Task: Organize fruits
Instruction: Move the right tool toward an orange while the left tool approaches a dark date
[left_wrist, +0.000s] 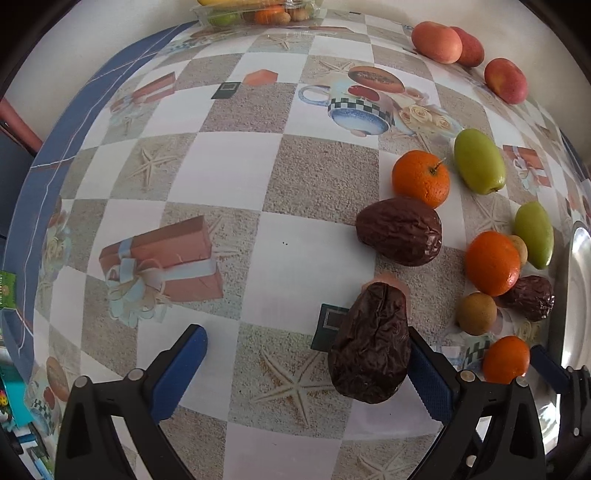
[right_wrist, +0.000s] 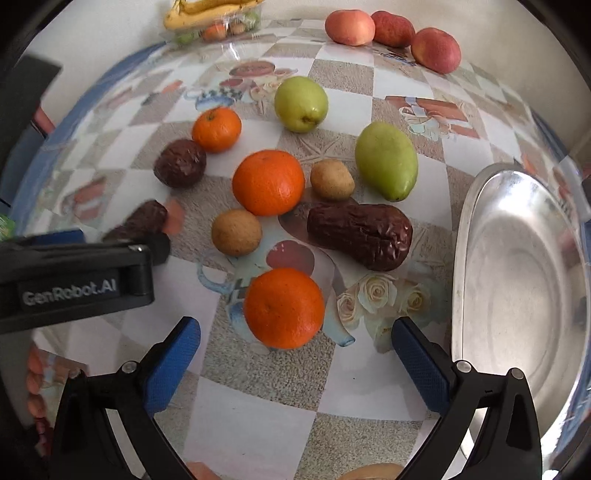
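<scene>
My left gripper (left_wrist: 304, 334) is open wide and low over the table. A wrinkled dark brown date (left_wrist: 369, 343) lies between its fingers, against the right finger's (left_wrist: 430, 376) blue pad and far from the left one. My right gripper (right_wrist: 295, 325) is open too, with an orange (right_wrist: 284, 308) just ahead of its fingertips. Beyond lie another date (right_wrist: 364, 234), a bigger orange (right_wrist: 268, 182), two small tan fruits (right_wrist: 236, 232), two green fruits (right_wrist: 386, 160), a third orange (right_wrist: 217, 129) and a round date (right_wrist: 180, 163). The left gripper's black body (right_wrist: 74, 273) shows at the left.
A shiny metal bowl (right_wrist: 517, 277) sits at the right, beside my right gripper. Three peaches (right_wrist: 349, 26) lie at the table's far edge. A clear plastic box (right_wrist: 218, 22) with bananas and other fruit stands at the back. The blue table border (left_wrist: 55, 147) curves on the left.
</scene>
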